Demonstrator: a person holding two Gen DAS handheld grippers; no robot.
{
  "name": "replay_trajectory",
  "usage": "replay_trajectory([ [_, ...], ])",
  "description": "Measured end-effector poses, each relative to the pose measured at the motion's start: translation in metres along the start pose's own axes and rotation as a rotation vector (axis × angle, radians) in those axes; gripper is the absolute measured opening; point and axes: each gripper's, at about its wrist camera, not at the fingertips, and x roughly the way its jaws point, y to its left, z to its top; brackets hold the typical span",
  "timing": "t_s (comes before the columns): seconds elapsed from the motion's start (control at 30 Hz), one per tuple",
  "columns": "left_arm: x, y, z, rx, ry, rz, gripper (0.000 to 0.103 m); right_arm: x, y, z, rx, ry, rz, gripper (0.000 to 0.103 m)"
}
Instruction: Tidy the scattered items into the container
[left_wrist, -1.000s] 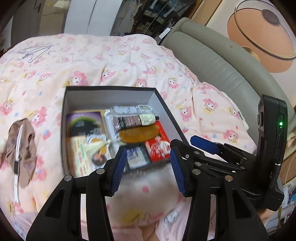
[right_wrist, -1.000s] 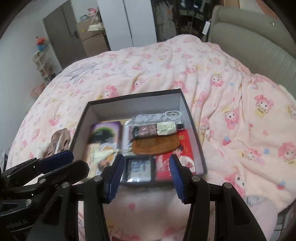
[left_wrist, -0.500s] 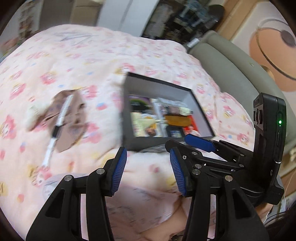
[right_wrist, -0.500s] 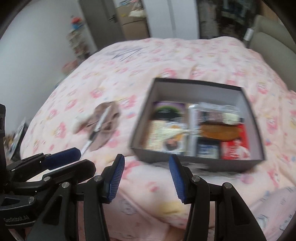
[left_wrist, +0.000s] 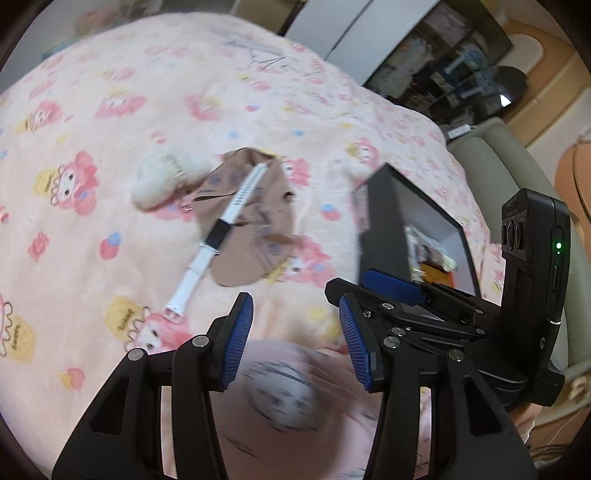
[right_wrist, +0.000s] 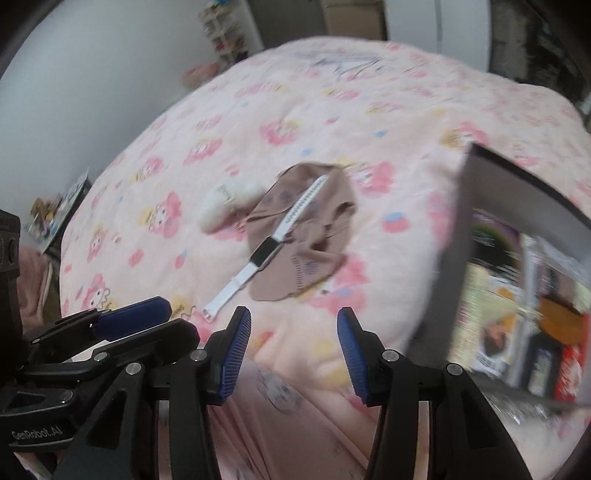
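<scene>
A white-strapped watch (left_wrist: 218, 236) (right_wrist: 271, 247) lies diagonally across a brown cloth (left_wrist: 255, 236) (right_wrist: 306, 240) on the pink bedspread, with a small white fluffy item (left_wrist: 162, 181) (right_wrist: 221, 206) just beyond it. The dark box (left_wrist: 384, 229) (right_wrist: 454, 240) holding several items sits to the right. My left gripper (left_wrist: 295, 332) hangs open and empty above the bedspread, nearer than the watch. My right gripper (right_wrist: 293, 345) is also open and empty, close beside the left one (right_wrist: 133, 317).
The pink patterned bedspread (left_wrist: 110, 110) (right_wrist: 295, 110) covers the whole bed. A grey padded headboard (left_wrist: 517, 177) stands behind the box. A white wall and shelves (right_wrist: 229, 29) lie past the bed's far left side.
Both grippers swung left from over the box to near the watch and cloth, sinking a little and rolling. The box has slid to the right edge of both views. Jaws unchanged.
</scene>
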Motion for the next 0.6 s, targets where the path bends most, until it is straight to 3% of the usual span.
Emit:
replay_trajectory([
  [0.13, 0.028, 0.047, 0.01, -0.087, 0.043, 0.042, 0.046, 0.027, -0.005, 0.008, 0.012, 0.029, -0.013, 0.046],
  [0.2, 0.05, 0.071, 0.013, -0.109, 0.093, 0.077, 0.037, 0.036, -0.01, 0.008, 0.025, 0.05, -0.008, 0.046],
  [0.3, 0.075, 0.094, 0.012, -0.156, 0.163, 0.01, 0.037, 0.054, -0.014, 0.008, 0.029, 0.094, 0.01, 0.044],
  [0.47, 0.096, 0.101, 0.01, -0.148, 0.193, 0.02, 0.037, 0.07, -0.019, 0.007, 0.063, 0.102, 0.021, 0.039],
  [0.6, 0.097, 0.105, 0.011, -0.152, 0.189, 0.07, 0.036, 0.075, -0.025, 0.005, 0.093, 0.112, 0.014, 0.039],
])
